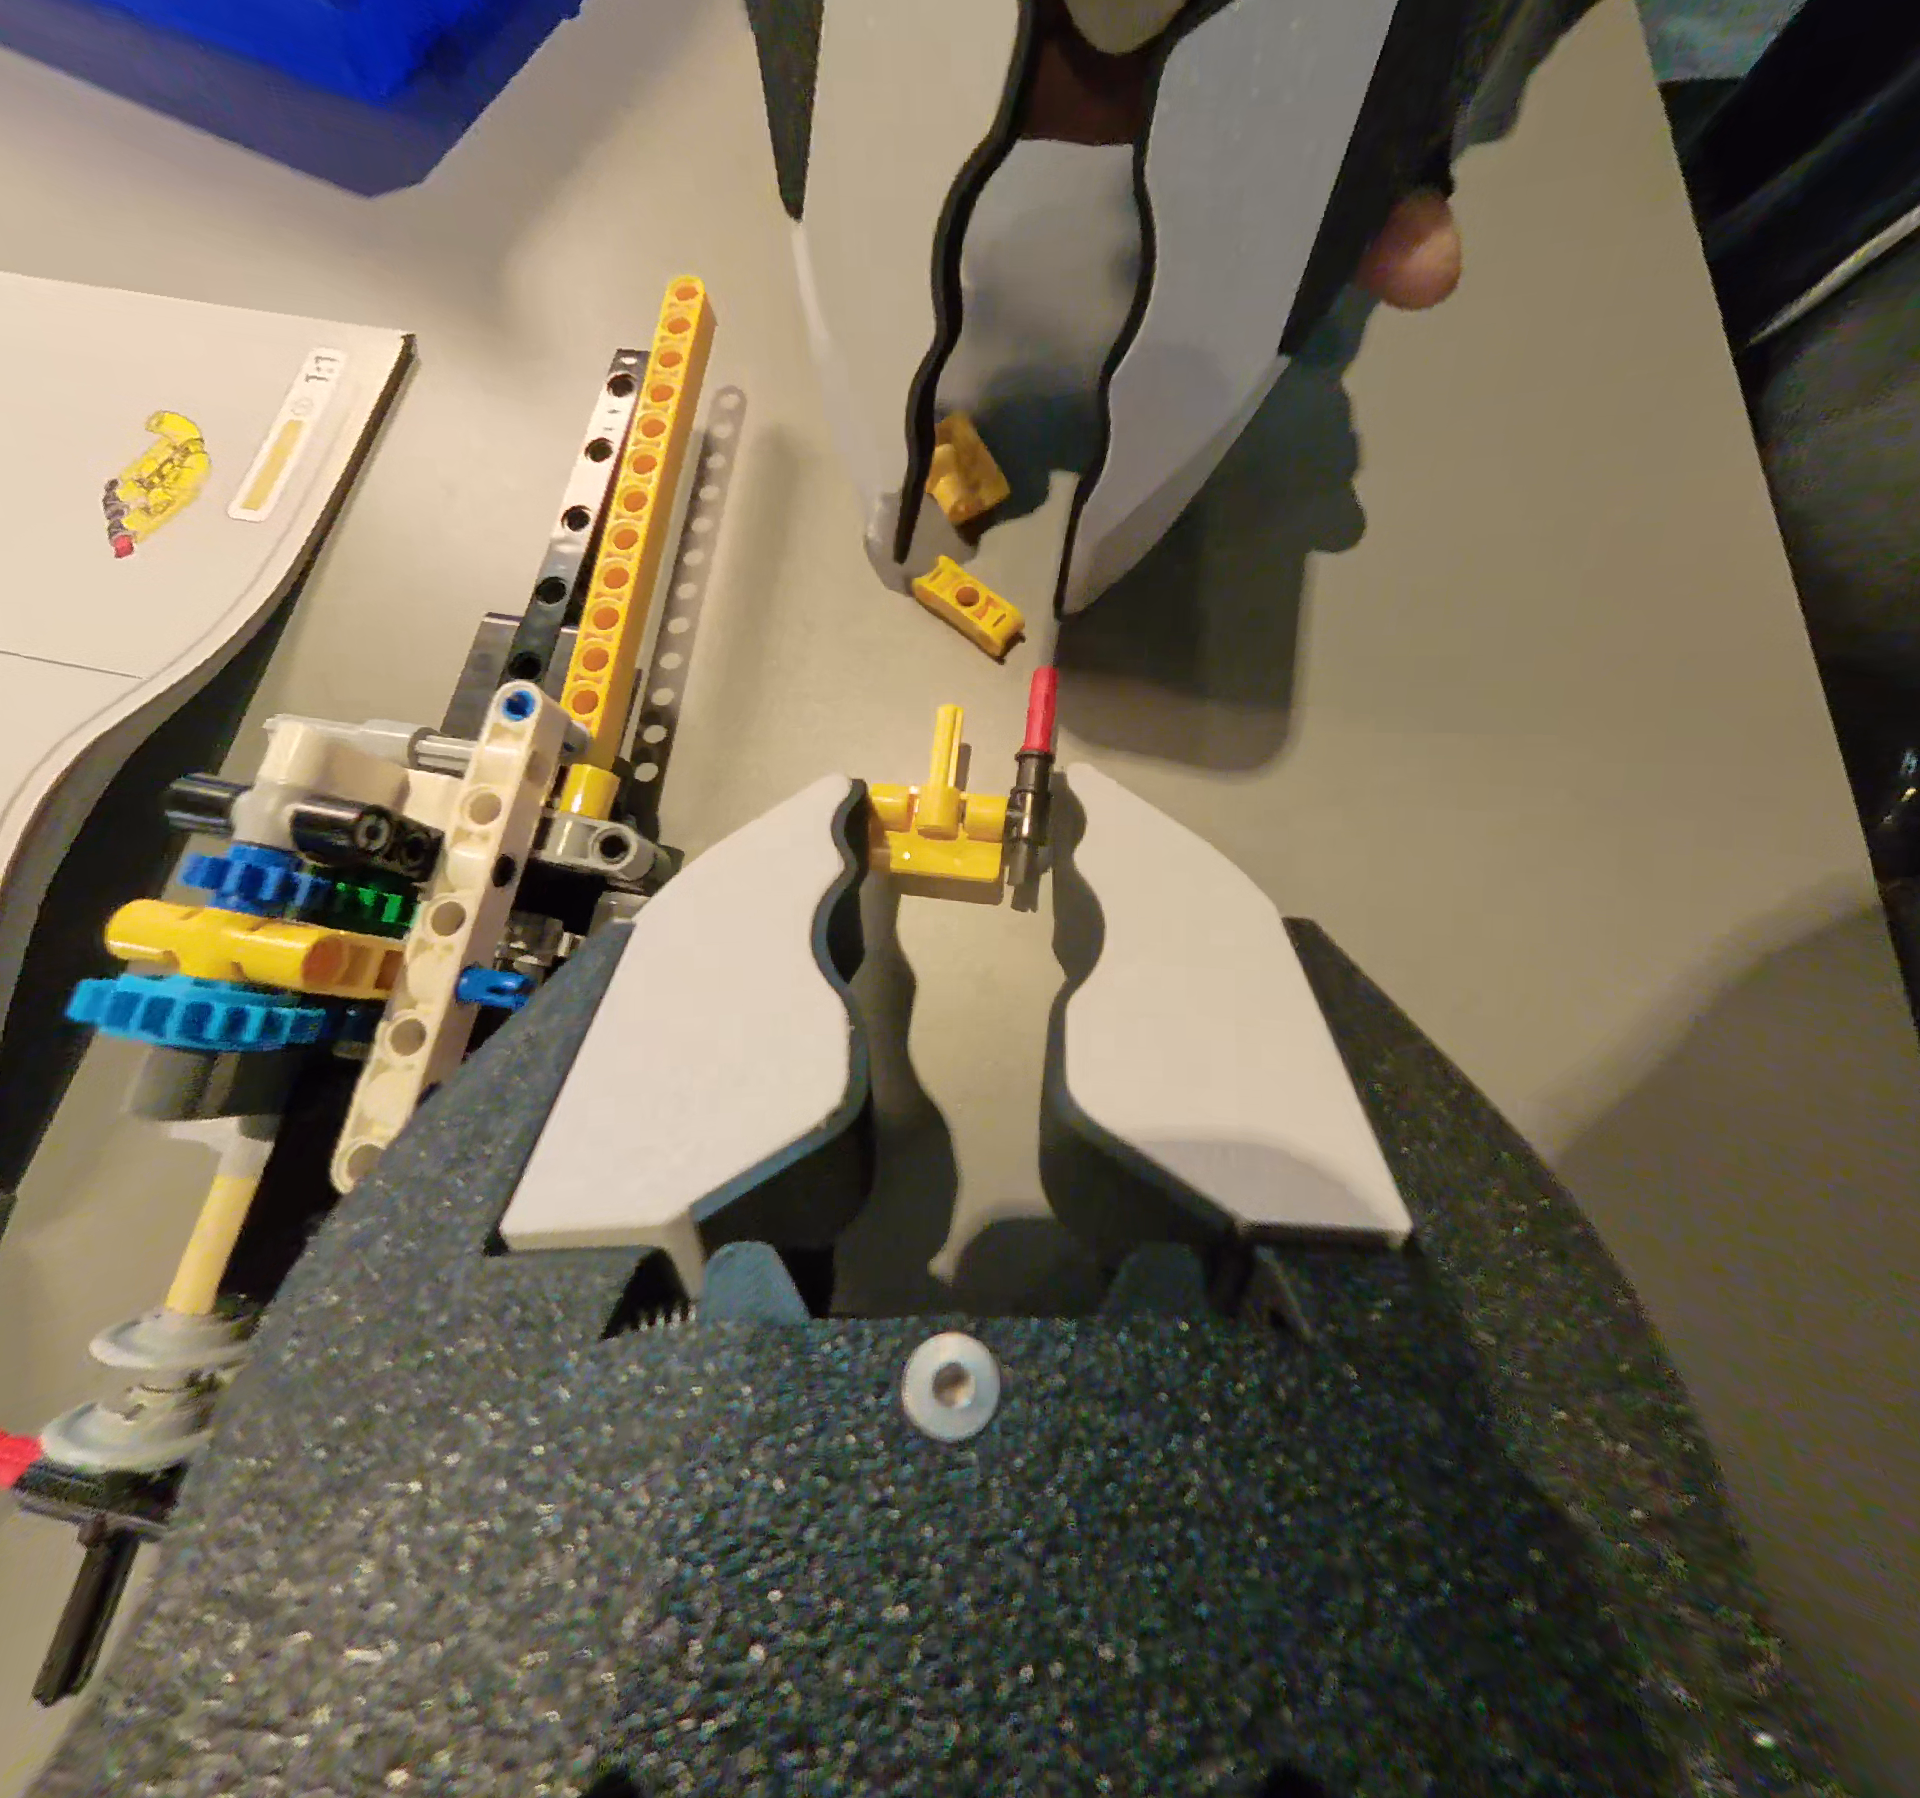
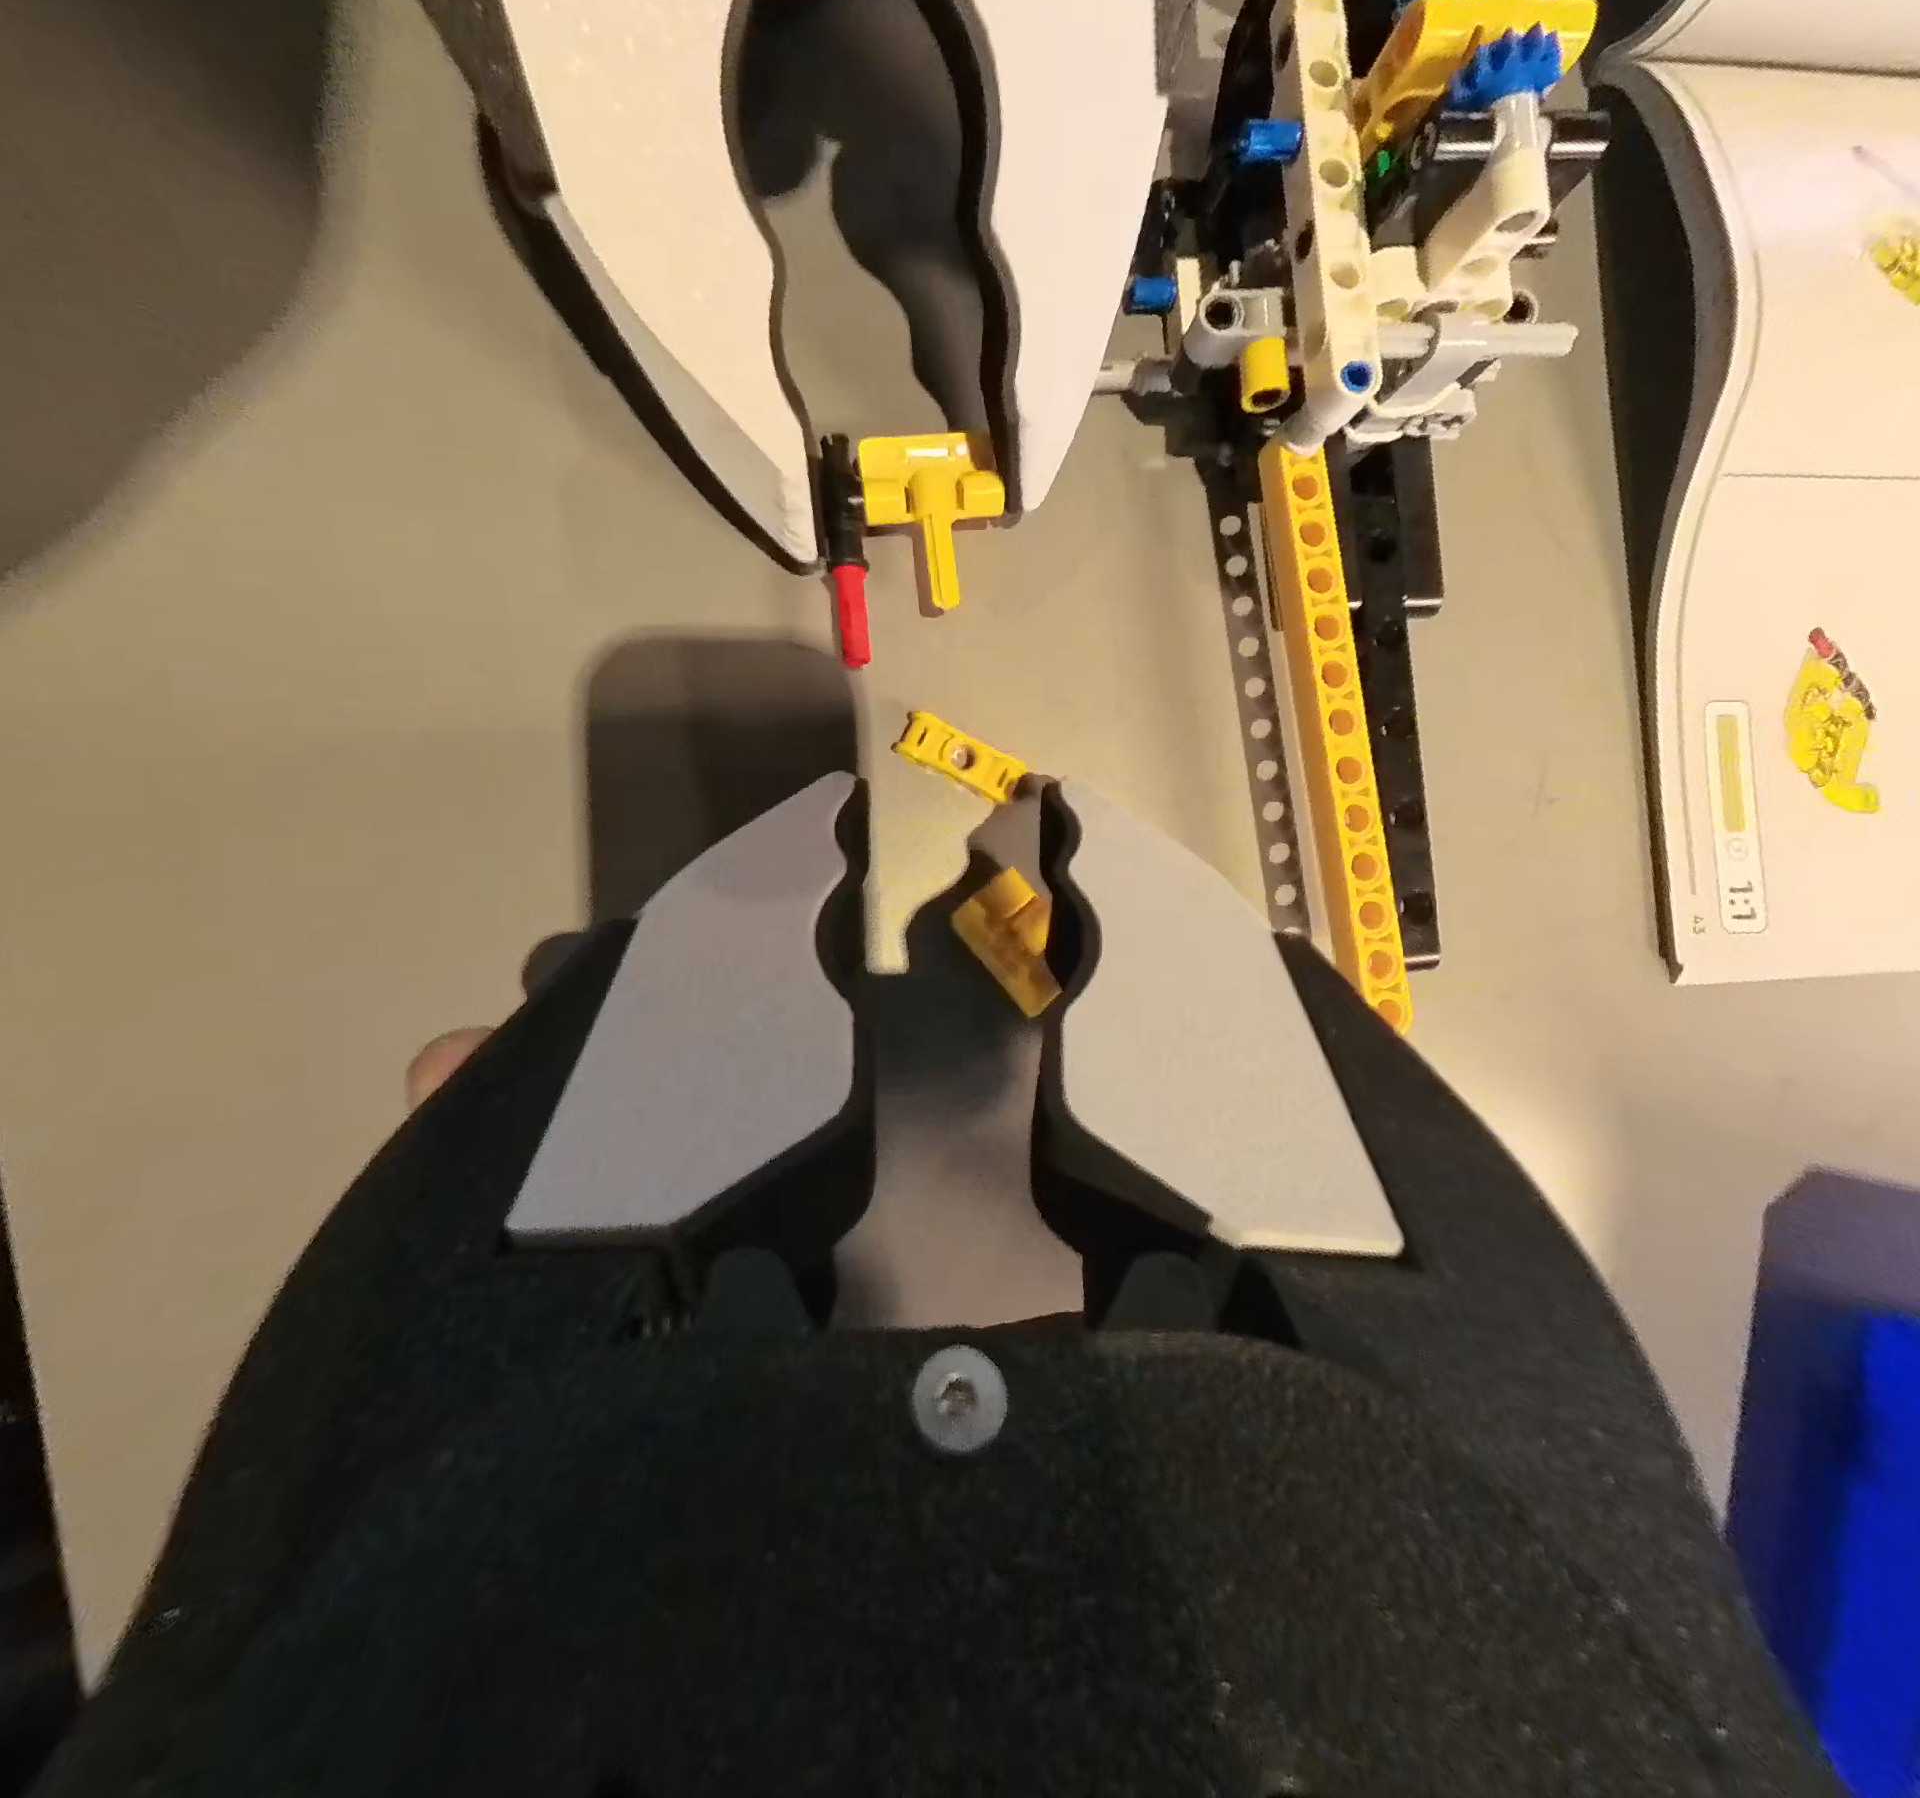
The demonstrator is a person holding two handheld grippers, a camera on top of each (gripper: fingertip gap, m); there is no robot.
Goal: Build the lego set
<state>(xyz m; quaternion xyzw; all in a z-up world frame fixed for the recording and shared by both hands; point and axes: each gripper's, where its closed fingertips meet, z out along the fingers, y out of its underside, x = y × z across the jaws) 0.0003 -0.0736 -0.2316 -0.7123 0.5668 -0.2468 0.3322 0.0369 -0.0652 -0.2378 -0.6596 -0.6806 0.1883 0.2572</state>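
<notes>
My left gripper (image 1: 966, 792) is closed on a small yellow sub-assembly (image 1: 935, 839) with a yellow pin and a black-and-red axle; its jaws press against both ends. This also shows in the right wrist view, with the gripper (image 2: 912, 501) and the sub-assembly (image 2: 925, 486). My right gripper (image 2: 954, 792) is open, with a loose yellow connector (image 2: 1003, 938) lying between its fingers against the right one. The left wrist view shows that gripper (image 1: 982, 579) and connector (image 1: 966, 475) too. A second yellow connector (image 1: 966, 605) (image 2: 961, 756) lies on the table between the two grippers.
The partly built model (image 1: 416, 865) (image 2: 1351, 242), with gears and a long yellow beam (image 1: 644, 501) (image 2: 1340, 740), lies beside the left gripper. An open instruction booklet (image 1: 156, 501) (image 2: 1818, 605) lies beyond it. A blue bin (image 1: 312, 3) (image 2: 1849, 1436) stands at the back.
</notes>
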